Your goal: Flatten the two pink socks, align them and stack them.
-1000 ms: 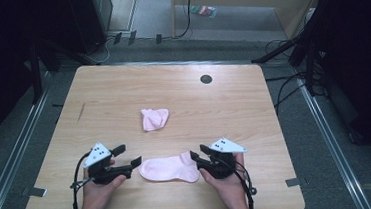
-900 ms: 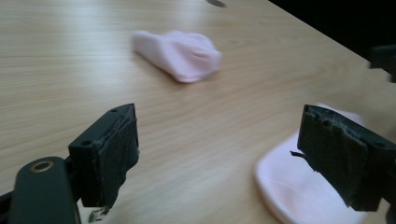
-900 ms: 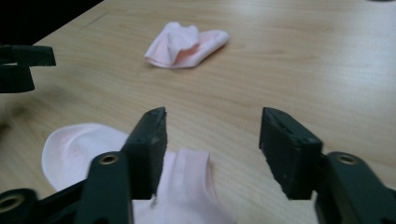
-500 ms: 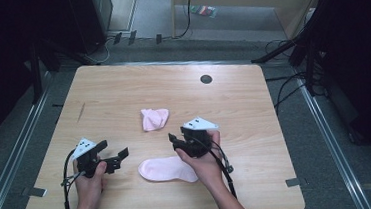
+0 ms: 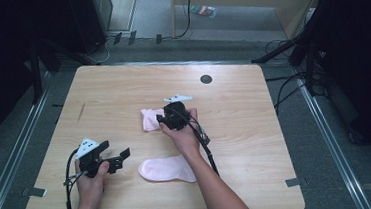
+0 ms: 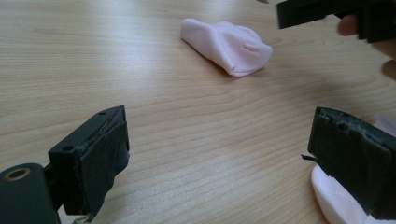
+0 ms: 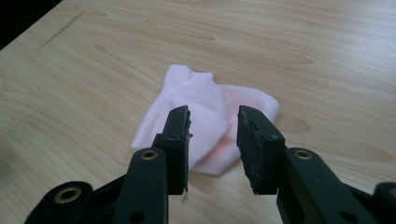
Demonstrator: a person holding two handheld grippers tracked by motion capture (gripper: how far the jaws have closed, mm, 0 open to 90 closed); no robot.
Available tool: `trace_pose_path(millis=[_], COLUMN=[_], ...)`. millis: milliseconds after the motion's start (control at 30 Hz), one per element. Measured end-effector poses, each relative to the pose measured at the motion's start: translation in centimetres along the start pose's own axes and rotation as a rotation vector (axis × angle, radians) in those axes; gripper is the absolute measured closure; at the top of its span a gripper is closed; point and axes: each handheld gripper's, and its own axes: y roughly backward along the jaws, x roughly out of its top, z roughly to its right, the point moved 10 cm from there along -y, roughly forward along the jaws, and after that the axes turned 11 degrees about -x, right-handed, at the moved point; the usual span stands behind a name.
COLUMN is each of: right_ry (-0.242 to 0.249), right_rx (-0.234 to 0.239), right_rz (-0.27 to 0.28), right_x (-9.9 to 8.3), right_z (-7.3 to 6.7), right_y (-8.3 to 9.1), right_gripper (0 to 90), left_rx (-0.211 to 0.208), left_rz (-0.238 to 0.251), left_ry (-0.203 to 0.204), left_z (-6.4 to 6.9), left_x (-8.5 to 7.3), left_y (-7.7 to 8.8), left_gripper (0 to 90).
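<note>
right gripper view | right claw (image 7: 214,135) narrowing, empty, over crumpled soft pink sock (image 7: 205,116)

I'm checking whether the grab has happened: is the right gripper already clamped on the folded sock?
No, in the right gripper view the right gripper hangs above the folded sock, pads clear of it.

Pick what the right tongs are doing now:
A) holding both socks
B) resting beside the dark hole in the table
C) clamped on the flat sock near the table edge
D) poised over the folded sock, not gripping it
D: the right tongs stand narrowly apart above the folded sock, their jaws having just been closing, with nothing pinched yet.
</note>
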Motion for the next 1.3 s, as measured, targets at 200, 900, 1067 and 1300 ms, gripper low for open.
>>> trace_pose_path(millis=[200, 900, 1067, 1300], right_ry=[-0.049, 0.001, -0.063, -0.007], right_rx=[-0.063, 0.01, 0.059, 0.011], right_rz=[-0.024, -0.043, -0.03, -0.047], right_x=[0.5, 0.8, 1.0, 0.5], right_z=[0.2, -1.4, -1.5, -2.4], right_y=[-2.8, -2.6, -3.5, -5.5], right_gripper=[57.5, 90.0, 75.2, 58.6], left_rx=[-0.001, 0.066, 0.068, 0.061], left_rz=[-0.001, -0.051, -0.032, -0.039], left_ry=[0.002, -0.001, 0.002, -0.003], left_z=[0.0, -0.2, -0.2, -0.1], left_x=[0.0, 0.5, 0.4, 0.3], left_y=[0.0, -1.9, -1.8, -2.0], left_gripper=[6.0, 14.0, 14.4, 14.5])
